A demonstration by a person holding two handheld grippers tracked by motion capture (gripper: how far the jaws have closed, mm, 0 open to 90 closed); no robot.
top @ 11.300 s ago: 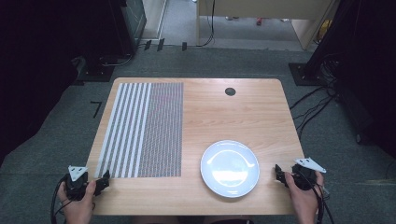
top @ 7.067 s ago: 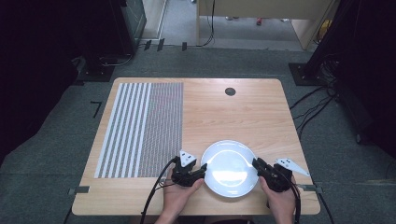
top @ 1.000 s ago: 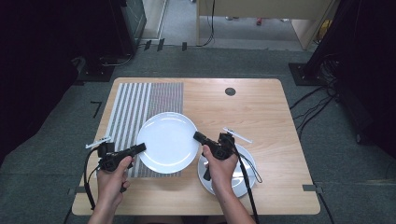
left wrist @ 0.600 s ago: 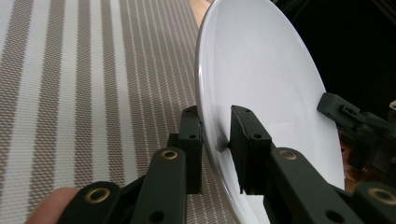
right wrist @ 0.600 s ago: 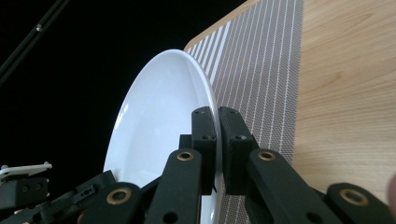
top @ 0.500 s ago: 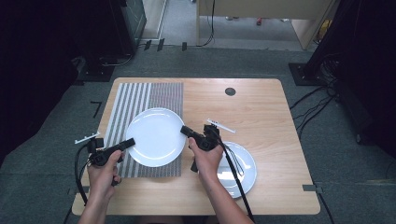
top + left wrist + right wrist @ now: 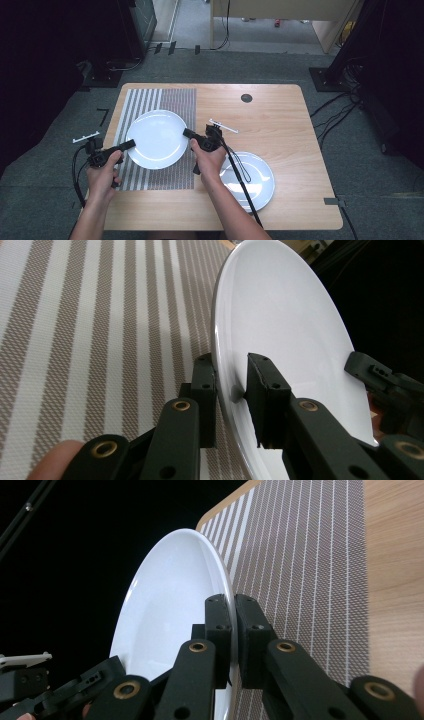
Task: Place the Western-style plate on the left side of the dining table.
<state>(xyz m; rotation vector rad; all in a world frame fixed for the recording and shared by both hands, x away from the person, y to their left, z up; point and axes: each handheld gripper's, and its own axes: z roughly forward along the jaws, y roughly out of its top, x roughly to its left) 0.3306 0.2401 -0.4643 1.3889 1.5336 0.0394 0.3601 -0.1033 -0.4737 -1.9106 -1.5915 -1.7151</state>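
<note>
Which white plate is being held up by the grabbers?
The plate over the striped mat: that plate has the left gripper and right gripper pinching its opposite rims. The other plate lies on bare wood.

Lower plate (image 7: 257, 180) partly under forearm.

The high view looks forward and down on the whole table (image 7: 280, 115); each gripper view sits close, looking along its jaws from opposite sides of the white plate (image 7: 280, 340) over the striped mat (image 7: 310, 560), apparently their shared ground
</note>
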